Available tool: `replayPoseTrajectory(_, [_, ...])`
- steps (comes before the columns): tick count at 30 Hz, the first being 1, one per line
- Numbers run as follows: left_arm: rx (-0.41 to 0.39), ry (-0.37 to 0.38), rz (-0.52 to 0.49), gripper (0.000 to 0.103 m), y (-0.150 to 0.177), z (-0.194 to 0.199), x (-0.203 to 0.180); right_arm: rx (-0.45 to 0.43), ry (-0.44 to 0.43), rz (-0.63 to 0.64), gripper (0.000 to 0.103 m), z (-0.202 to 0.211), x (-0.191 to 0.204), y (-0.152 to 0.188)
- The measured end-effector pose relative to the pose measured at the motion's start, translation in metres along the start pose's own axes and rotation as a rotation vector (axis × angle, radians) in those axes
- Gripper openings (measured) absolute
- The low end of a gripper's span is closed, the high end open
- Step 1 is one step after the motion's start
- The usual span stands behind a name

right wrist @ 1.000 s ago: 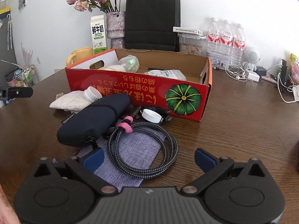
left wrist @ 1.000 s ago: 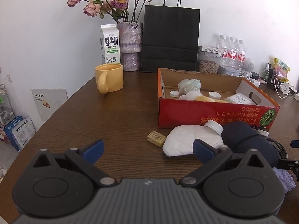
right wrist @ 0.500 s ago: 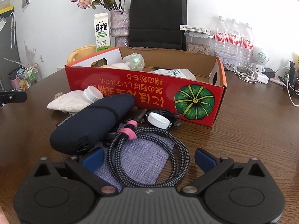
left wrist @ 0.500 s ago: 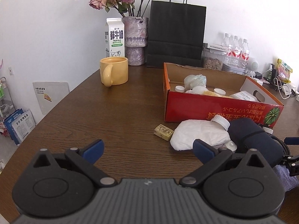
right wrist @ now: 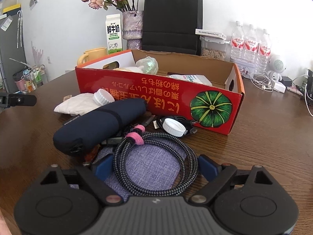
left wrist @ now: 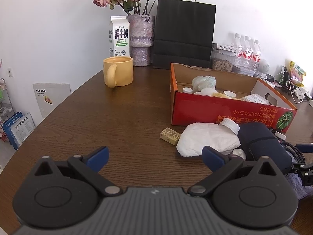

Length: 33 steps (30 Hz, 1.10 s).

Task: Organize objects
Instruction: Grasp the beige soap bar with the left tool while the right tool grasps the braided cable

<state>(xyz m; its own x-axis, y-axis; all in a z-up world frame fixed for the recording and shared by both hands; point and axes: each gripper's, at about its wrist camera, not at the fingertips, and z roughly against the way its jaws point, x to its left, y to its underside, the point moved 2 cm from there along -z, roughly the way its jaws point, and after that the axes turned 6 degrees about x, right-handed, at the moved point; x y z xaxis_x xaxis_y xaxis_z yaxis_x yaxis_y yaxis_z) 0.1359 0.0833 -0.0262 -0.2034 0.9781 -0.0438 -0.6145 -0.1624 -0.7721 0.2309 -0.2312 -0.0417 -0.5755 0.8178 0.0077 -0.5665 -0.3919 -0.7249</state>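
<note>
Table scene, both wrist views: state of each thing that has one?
red cardboard box: open-topped, partly filled
braided cable: coiled, bound by a pink strap, between the right jaws
navy pouch: lying on its side, outside the box
yellow mug: upright
milk carton: upright, closed
right gripper: open, jaws just closing
left gripper: open, empty
</note>
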Motion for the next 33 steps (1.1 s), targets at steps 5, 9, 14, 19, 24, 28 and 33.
replayPoseTrajectory(5, [0.001, -0.001, 0.01, 0.103, 0.001, -0.003, 0.002, -0.036, 0.03, -0.004, 0.09, 0.008, 0.001, 0.002])
replayPoseTrajectory(9, [0.002, -0.006, 0.01, 0.103, 0.0, -0.01, 0.003, -0.098, 0.06, -0.01, 0.09, 0.02, 0.001, 0.005])
replayPoseTrajectory(14, [0.011, -0.008, 0.009, 0.103, -0.003, -0.02, 0.002, -0.143, 0.075, -0.065, 0.089, 0.028, -0.007, 0.006])
replayPoseTrajectory(19, [0.023, -0.001, 0.007, 0.103, -0.004, -0.027, -0.002, -0.102, 0.07, -0.077, 0.09, 0.023, -0.008, 0.005])
replayPoseTrajectory(24, [0.028, -0.006, -0.011, 0.103, -0.009, -0.033, -0.001, -0.043, 0.056, -0.081, 0.091, 0.012, -0.009, 0.005])
replayPoseTrajectory(28, [0.022, -0.017, -0.045, 0.103, -0.017, -0.041, 0.0, -0.018, 0.062, -0.073, 0.091, 0.006, -0.008, 0.004])
replayPoseTrajectory(33, [0.025, -0.043, -0.072, 0.103, -0.028, -0.06, 0.001, -0.012, 0.066, -0.07, 0.093, 0.0, -0.007, 0.0])
